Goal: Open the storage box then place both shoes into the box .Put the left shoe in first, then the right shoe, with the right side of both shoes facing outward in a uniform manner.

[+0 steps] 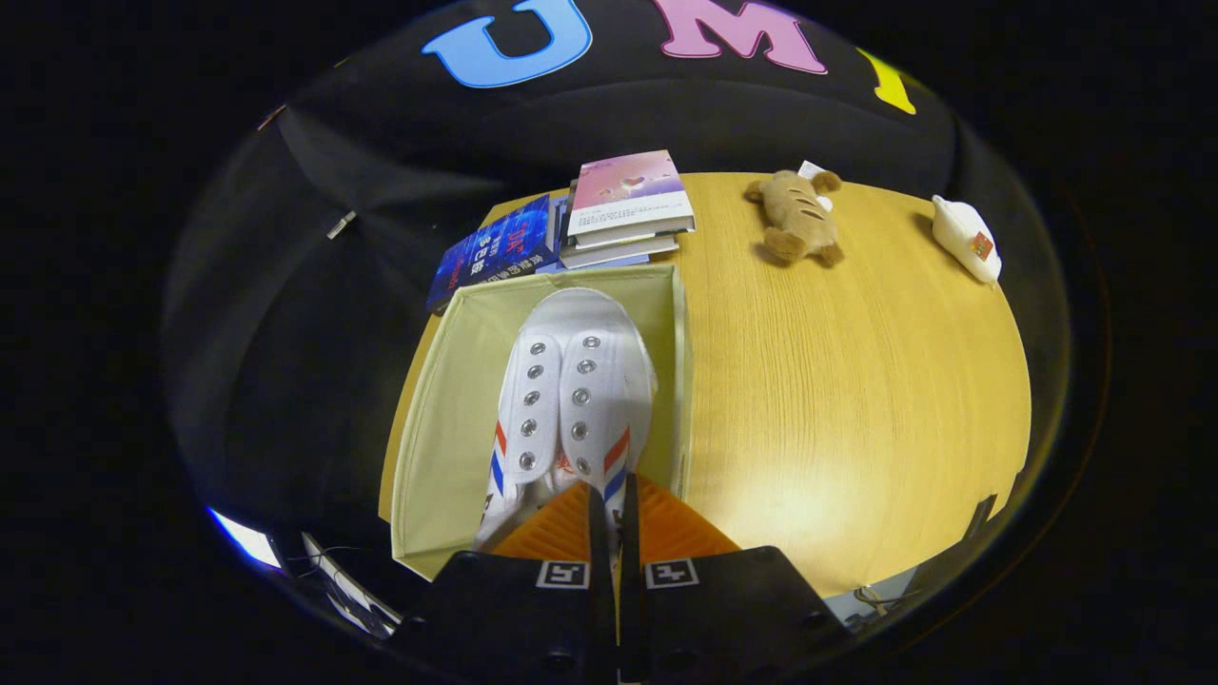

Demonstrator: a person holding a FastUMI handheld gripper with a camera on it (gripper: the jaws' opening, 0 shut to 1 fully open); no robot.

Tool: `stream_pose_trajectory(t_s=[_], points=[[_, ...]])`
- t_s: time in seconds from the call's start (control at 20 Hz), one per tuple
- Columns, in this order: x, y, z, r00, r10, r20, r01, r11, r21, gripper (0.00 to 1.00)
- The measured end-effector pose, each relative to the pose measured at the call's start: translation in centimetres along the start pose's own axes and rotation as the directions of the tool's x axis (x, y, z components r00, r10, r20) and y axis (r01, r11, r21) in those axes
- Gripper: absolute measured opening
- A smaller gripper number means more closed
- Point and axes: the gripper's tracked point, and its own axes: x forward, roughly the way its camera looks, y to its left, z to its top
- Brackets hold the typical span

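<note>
So gripper (pixel 614 514) is pinching the shoe (pixel 571 400) heel, lowering it into the box (pixel 447 381); better keeping it level near the right wall.

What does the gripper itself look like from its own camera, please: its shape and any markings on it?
The gripper has two wedge-shaped fingers with ridged inner pads, set close together. Each finger sits on a broad black block, and each block carries one small square black-and-white marker near the inner edge. A few round screw holes show on the black blocks.
</note>
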Motion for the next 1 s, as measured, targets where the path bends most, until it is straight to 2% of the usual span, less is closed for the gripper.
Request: stream_pose_trajectory(t_s=[0.15,0.25,0.4,0.55,0.65,0.85,1.0], points=[[0.1,1.0,-0.3,0.999,0.033,-0.02,-0.034,0.999,-0.009,0.23],[-1.0,2.8,1.2,0.994,0.106,0.034,-0.106,0.994,0.006,0.41],[-3.6,3.0,2.8,0.986,0.137,0.094,-0.134,0.99,-0.034,0.91],[-6.6,1.1,4.6,0.973,0.133,0.189,-0.121,0.99,-0.077,0.99],[-9.0,-1.3,6.3,0.954,0.112,0.279,-0.085,0.99,-0.108,0.99],[-14.4,-7.2,10.4,0.888,0.082,0.452,-0.005,0.986,-0.168,0.99],[-18.5,-11.4,12.9,0.83,0.09,0.55,0.036,0.976,-0.214,0.98]])
